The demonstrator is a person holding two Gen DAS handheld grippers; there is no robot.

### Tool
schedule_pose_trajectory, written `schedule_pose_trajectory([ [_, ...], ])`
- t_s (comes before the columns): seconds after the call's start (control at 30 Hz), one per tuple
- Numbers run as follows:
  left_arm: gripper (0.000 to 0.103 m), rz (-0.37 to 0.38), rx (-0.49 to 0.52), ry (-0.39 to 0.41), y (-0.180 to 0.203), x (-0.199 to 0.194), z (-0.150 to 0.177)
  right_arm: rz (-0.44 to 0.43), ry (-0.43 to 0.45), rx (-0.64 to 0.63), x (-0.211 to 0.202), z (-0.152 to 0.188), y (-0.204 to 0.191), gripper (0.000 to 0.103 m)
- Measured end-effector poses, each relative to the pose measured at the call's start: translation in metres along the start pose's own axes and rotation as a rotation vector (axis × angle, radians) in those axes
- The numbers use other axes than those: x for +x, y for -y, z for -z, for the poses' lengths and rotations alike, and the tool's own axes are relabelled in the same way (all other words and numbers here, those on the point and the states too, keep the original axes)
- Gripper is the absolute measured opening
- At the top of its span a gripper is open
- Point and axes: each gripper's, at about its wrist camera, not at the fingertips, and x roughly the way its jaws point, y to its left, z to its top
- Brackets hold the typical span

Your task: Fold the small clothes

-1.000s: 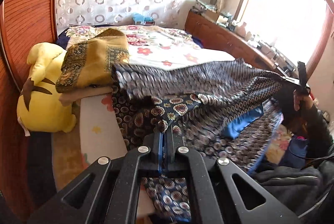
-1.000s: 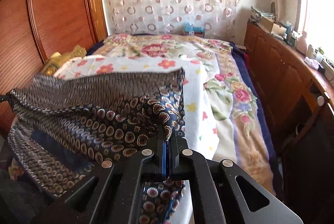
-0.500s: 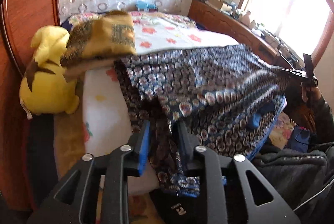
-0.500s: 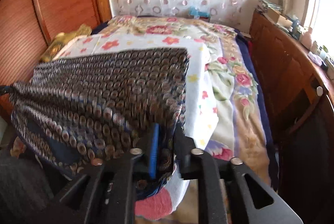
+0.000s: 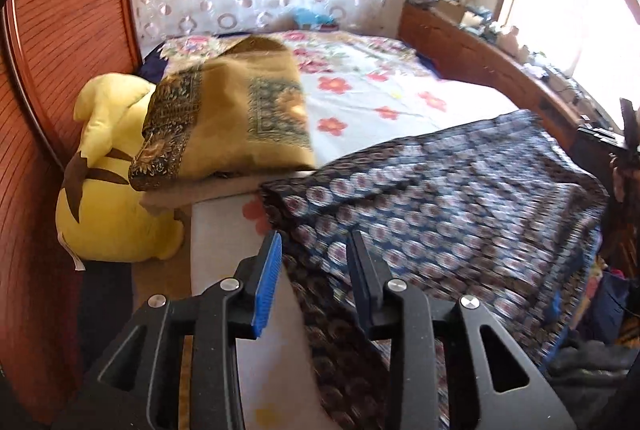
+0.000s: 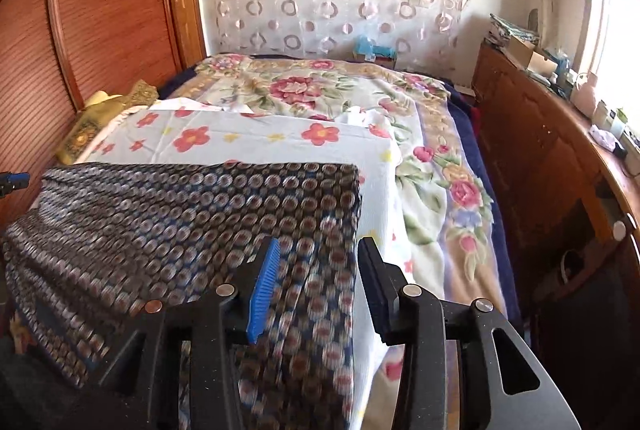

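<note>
My left gripper [image 5: 314, 244] and right gripper [image 6: 318, 252] gape apart above the patterned garment [image 6: 180, 213], spread on the near bed [image 6: 432, 157].

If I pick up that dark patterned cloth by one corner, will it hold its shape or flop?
The dark patterned cloth will probably flop: it already drapes limply over the bed edge. It looks thin, so likely light. Its hanging part may drag the rest off, and a one-corner lift would probably undo the fold.

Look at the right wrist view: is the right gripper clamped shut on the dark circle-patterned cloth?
No, the right gripper stands open, its blue-padded and black fingers spread apart above the dark circle-patterned cloth.
</note>
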Motion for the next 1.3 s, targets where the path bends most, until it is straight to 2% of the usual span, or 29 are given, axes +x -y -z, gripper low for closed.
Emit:
schedule_pose_trajectory([
  [0.17, 0.034, -0.03, -0.017, -0.044, -0.009, 0.035, -0.009, 0.017, -0.067, 0.015, 0.047, -0.024, 0.007, 0.042],
  [0.5, 0.034, 0.007, -0.051, -0.067, -0.016, 0.07, -0.022, 0.023, -0.19, 0.105, 0.128, -0.051, 0.027, 0.042],
  [0.57, 0.028, 0.013, -0.038, -0.078, -0.013, 0.073, -0.024, 0.012, -0.206, 0.111, 0.14, -0.054, 0.026, 0.042],
  [0.63, 0.014, 0.017, -0.005, -0.075, -0.006, 0.073, -0.025, 0.001, -0.214, 0.11, 0.147, -0.056, 0.024, 0.042],
  [0.67, 0.004, 0.015, 0.011, -0.067, -0.003, 0.072, -0.025, -0.001, -0.214, 0.108, 0.152, -0.056, 0.025, 0.042],
  [0.7, 0.002, 0.002, 0.033, -0.052, 0.001, 0.07, -0.026, -0.001, -0.205, 0.103, 0.153, -0.058, 0.025, 0.041],
  [0.73, 0.002, -0.018, 0.052, -0.032, 0.006, 0.066, -0.028, -0.01, -0.195, 0.097, 0.153, -0.057, 0.022, 0.034],
  [0.77, 0.001, -0.029, 0.066, -0.007, 0.01, 0.061, -0.03, -0.019, -0.187, 0.086, 0.15, -0.058, 0.022, 0.013],
  [0.8, 0.001, -0.037, 0.073, 0.014, 0.012, 0.056, -0.033, 0.003, -0.164, 0.064, 0.145, -0.057, 0.021, 0.006],
  [0.83, 0.001, -0.046, 0.075, 0.049, 0.015, 0.047, -0.04, 0.033, -0.118, 0.047, 0.137, -0.057, 0.02, 0.006],
  [0.9, 0.001, -0.057, 0.066, 0.108, 0.017, 0.033, -0.056, 0.019, -0.002, 0.069, 0.112, -0.061, 0.024, 0.005],
  [1.03, 0.001, -0.099, 0.058, 0.173, 0.013, 0.024, -0.102, 0.077, 0.13, 0.094, 0.081, -0.078, 0.029, 0.005],
  [1.13, 0.001, -0.142, 0.062, 0.173, 0.008, 0.037, -0.133, 0.105, 0.157, 0.118, 0.075, -0.092, 0.034, 0.005],
  [1.2, 0.001, -0.166, 0.064, 0.156, 0.003, 0.051, -0.146, 0.126, 0.137, 0.134, 0.083, -0.099, 0.039, 0.005],
  [1.3, 0.001, -0.156, 0.046, 0.106, -0.004, 0.078, -0.156, 0.17, 0.095, 0.131, 0.103, -0.102, 0.038, 0.005],
])
